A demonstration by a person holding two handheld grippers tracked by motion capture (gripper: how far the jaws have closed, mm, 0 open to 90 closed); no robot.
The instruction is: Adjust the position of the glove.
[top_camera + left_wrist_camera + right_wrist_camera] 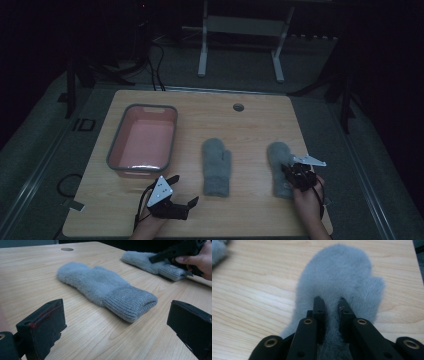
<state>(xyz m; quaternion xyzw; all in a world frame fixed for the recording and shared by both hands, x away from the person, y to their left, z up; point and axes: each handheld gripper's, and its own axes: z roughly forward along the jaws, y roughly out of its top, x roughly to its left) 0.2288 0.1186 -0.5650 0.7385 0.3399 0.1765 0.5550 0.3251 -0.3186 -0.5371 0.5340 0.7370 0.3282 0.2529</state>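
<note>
On the floor left of the wooden table [250, 125], the letters "ID" [83, 124] can be read in the high view — no other writing or label is legible. Two grey fleecy mittens with ribbed knit cuffs are laid flat on the table, thumbs to the right and cuffs toward the person. The middle mitten [216, 167] is placed just right of the pink basin [143, 141], a grey-rimmed tub near the table's left side; the right mitten [281, 169] is set further right of the basin, apart from the first. A small round hole [238, 107] is seen in the tabletop beyond the mittens.

The right gripper [329, 305] is pressed onto the right mitten, its jaws drawn nearly together with a ridge of fleece pinched between them. The left gripper [184, 188] is held low over bare wood in front of the basin, its jaws spread wide with nothing between them — in its own view the middle mitten's cuff [130, 302] is faced.
</note>
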